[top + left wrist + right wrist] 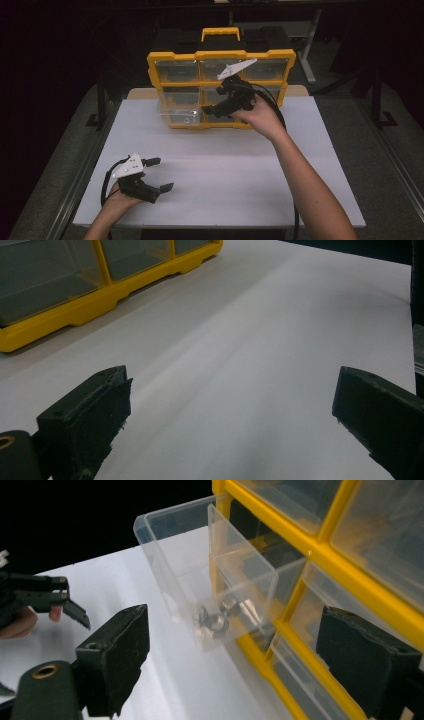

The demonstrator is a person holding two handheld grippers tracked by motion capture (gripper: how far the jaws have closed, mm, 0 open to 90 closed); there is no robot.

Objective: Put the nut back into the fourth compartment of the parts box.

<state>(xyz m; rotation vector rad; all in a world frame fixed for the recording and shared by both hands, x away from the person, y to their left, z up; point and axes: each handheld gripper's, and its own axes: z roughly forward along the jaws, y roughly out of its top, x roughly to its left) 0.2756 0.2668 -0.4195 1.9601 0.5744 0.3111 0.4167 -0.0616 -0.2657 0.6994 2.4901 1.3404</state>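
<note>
A yellow organizer with clear drawers stands upright at the back of the white table. Its lower left drawer is pulled out toward the front. In the right gripper view this clear drawer holds a few small metal parts. My right gripper hovers just in front of the organizer, right of the pulled-out drawer, open with nothing between its jaws. My left gripper rests near the table's front left, open and empty.
The organizer's yellow frame sits at the upper left of the left gripper view, with bare white table ahead of the jaws. A black cable trails from the right gripper along the forearm. Dark floor surrounds the table.
</note>
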